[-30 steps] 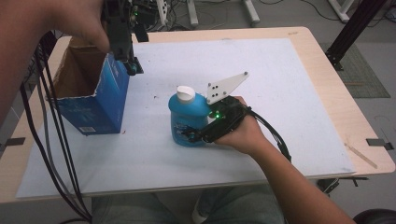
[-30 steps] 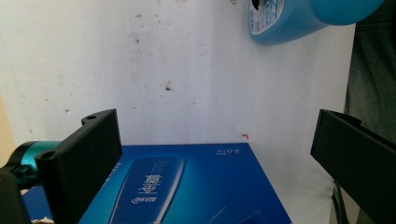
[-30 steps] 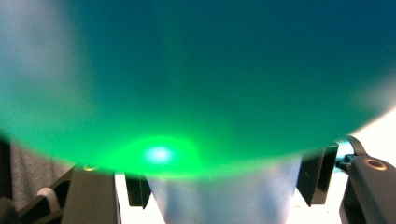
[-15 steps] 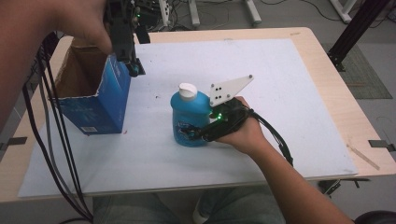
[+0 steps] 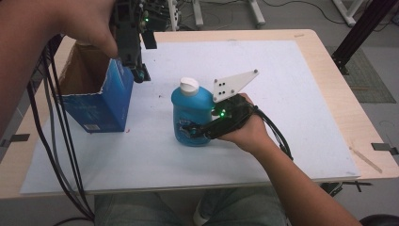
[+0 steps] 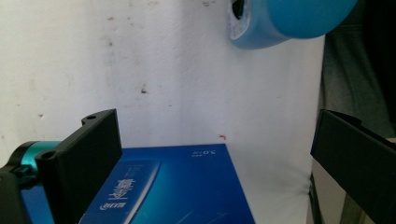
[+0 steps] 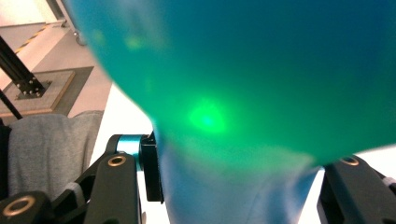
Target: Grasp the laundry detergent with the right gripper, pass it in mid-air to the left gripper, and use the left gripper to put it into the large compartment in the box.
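A blue bottle (image 5: pixel 190 113) with a white cap (image 5: pixel 189 86) stands upright in the middle of the white mat (image 5: pixel 291 70). My right gripper (image 5: pixel 194 132) lies level beside it, shut on the bottle's lower body; in the right gripper view the bottle (image 7: pixel 257 70) sits between the jaws of my right gripper (image 7: pixel 243 163). An open blue box (image 5: pixel 101 103) stands at the left. My left gripper (image 5: pixel 140 74) hangs over the box's right corner, open, and I cannot tell whether it touches it. In the left gripper view, my left gripper (image 6: pixel 217 123) holds its jaws wide above the box (image 6: pixel 177 186), with the bottle (image 6: pixel 280 23) beyond.
Black cables (image 5: pixel 61 141) trail down the left side past the box. The wooden table's edge (image 5: pixel 329 52) borders the mat on the right. A black frame leg (image 5: pixel 357 33) stands off the far right corner.
The right hand and its grey plate have edged slightly at the bottle. The left gripper, the box and the bottle stay where they were.
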{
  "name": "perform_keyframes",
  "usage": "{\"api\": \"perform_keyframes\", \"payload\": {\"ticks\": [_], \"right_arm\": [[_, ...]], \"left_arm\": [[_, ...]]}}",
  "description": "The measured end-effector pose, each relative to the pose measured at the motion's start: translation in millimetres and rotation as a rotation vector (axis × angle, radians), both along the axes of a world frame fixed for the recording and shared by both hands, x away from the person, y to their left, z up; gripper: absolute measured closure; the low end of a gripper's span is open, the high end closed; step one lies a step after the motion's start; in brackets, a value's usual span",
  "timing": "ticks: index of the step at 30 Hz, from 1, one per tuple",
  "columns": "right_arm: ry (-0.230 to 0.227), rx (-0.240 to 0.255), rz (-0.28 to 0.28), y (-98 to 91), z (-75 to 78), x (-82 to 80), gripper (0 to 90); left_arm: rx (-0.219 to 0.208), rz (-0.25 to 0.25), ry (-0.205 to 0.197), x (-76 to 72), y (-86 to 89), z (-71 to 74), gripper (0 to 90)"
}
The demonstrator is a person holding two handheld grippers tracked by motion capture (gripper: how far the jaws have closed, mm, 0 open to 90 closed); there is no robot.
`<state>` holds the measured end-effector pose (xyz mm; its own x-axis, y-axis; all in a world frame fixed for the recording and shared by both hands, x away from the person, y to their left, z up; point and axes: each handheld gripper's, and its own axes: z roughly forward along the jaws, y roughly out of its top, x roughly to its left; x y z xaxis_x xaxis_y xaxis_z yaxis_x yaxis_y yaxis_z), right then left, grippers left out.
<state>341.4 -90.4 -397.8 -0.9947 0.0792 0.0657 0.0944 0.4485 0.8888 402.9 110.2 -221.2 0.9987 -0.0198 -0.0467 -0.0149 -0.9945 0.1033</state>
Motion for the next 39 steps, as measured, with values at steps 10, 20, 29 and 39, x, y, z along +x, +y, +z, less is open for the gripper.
{"api": "perform_keyframes", "payload": {"ticks": [10,20,29,39], "right_arm": [[-0.016,-0.029,0.038,8.9,26.5,-0.4,45.1],[-0.01,-0.049,0.055,19.3,42.3,2.2,45.2],[-0.008,-0.051,0.094,32.5,52.2,0.6,45.2],[0.016,-0.038,0.115,43.2,54.0,-0.2,45.2]], "left_arm": [[0.007,-0.054,0.007,-30.2,-13.8,8.4,1.8],[0.002,-0.043,0.019,-47.3,-18.6,12.5,1.8],[-0.003,-0.017,0.022,-54.2,-24.5,9.7,1.8],[0.0,-0.012,0.007,-60.9,-34.7,7.9,1.8]]}}
